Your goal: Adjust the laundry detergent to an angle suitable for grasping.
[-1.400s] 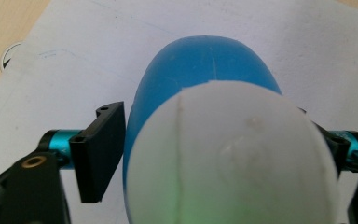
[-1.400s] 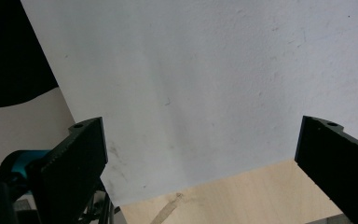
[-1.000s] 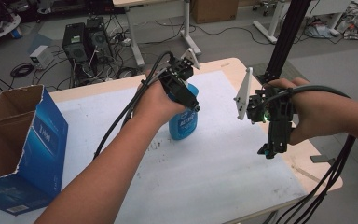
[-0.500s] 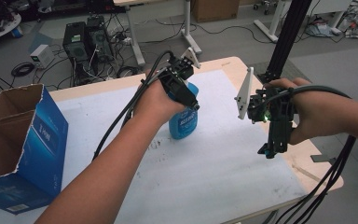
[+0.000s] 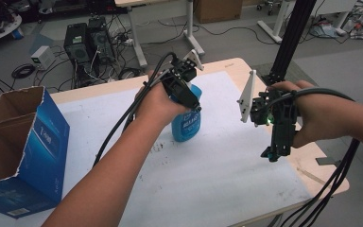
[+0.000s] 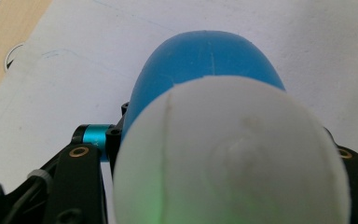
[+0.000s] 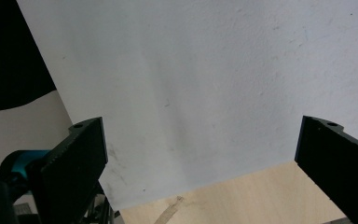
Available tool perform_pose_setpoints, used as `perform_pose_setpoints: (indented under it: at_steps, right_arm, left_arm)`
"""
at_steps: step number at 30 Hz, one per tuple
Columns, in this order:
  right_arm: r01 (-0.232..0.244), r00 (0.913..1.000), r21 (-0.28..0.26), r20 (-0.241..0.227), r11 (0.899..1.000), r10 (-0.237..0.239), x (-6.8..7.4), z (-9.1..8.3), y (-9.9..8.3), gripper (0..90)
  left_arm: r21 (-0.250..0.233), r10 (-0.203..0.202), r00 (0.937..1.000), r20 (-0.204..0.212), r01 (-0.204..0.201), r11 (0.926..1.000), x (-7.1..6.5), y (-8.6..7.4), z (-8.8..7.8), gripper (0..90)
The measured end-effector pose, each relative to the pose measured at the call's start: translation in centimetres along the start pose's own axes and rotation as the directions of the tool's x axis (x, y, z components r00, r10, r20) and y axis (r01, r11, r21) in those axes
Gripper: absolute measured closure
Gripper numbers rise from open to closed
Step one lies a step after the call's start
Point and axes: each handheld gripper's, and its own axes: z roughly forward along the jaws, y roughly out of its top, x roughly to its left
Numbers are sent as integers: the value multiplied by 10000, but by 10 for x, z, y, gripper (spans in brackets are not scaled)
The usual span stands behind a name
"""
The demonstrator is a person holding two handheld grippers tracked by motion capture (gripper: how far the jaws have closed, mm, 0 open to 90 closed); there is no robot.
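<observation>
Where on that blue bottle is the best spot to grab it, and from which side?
Probably at the top, coming straight down from above. The blue bottle stands upright on the white sheet, and its white cap is narrower than the body, so it fits between the jaws. The left gripper has just been closing there, with the cap between its jaws.

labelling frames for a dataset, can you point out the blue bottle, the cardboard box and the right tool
blue bottle (image 5: 187, 126): high view, on its labelled body.
cardboard box (image 5: 47, 142): high view, on its blue side wall.
right tool (image 5: 271, 154): high view, between its fingertips, which stand open above the table.
</observation>
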Motion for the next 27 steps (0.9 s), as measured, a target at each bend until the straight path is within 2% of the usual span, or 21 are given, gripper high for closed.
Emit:
perform_pose_setpoints:
  at_steps: [8, 13, 22, 26, 27]
  right_arm:
    - [12, 10000, 7, 7, 10000, -12, 2, -1, 1, 13]
    - [27, 10000, -12, 69, 10000, -26, 4, -3, 2, 12]
    - [169, 9997, -93, 152, 9998, -168, 6, -6, 8, 12]
    - [227, 9996, -73, 157, 9997, -226, 6, -7, 11, 12]
    - [249, 9995, -42, 197, 9997, -248, 7, -8, 14, 13]
  left_arm:
    - [212, 198, 9998, -78, -197, 9996, -2, -2, -6, 396]
    - [132, 163, 9998, -141, -161, 9998, -1, -6, -13, 397]
    - [-38, 239, 9997, 14, -239, 9997, 4, -15, -47, 397]
    - [14, 278, 9996, 97, -278, 9996, 4, -17, -53, 397]
    - [-20, 481, 9986, 217, -481, 9988, 4, -21, -64, 397]
